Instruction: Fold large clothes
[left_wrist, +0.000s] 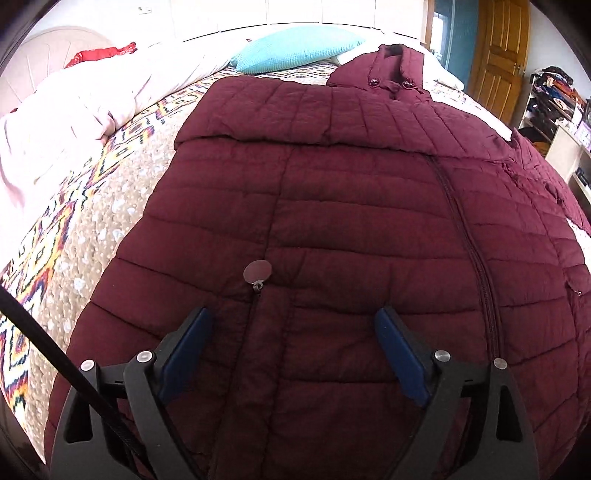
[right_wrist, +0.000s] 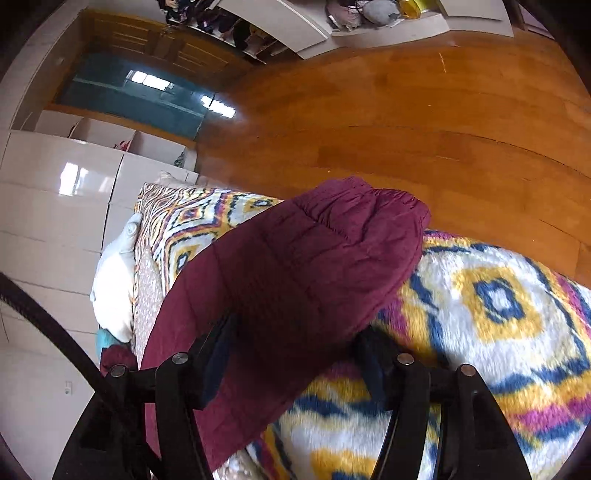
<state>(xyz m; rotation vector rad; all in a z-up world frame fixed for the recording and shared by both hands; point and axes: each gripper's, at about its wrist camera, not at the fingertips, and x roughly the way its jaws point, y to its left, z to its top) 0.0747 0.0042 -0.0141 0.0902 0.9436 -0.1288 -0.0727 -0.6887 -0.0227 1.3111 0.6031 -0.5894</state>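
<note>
Jacket (left_wrist: 332, 229), maroon and quilted, lies spread on the patterned bedspread (left_wrist: 92, 221). Only the left wrist view shows its body, zipper and collar, with left tongs (left_wrist: 293, 343) wide apart above it. The right view shows just its sleeve (right_wrist: 295, 280) between right tongs (right_wrist: 291, 354), hiding their tips; grip cannot be told. Blue pillow (left_wrist: 291, 51) lies beyond.

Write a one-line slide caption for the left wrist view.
Left gripper hovers open over a maroon puffer jacket spread on a patterned bedspread.
</note>
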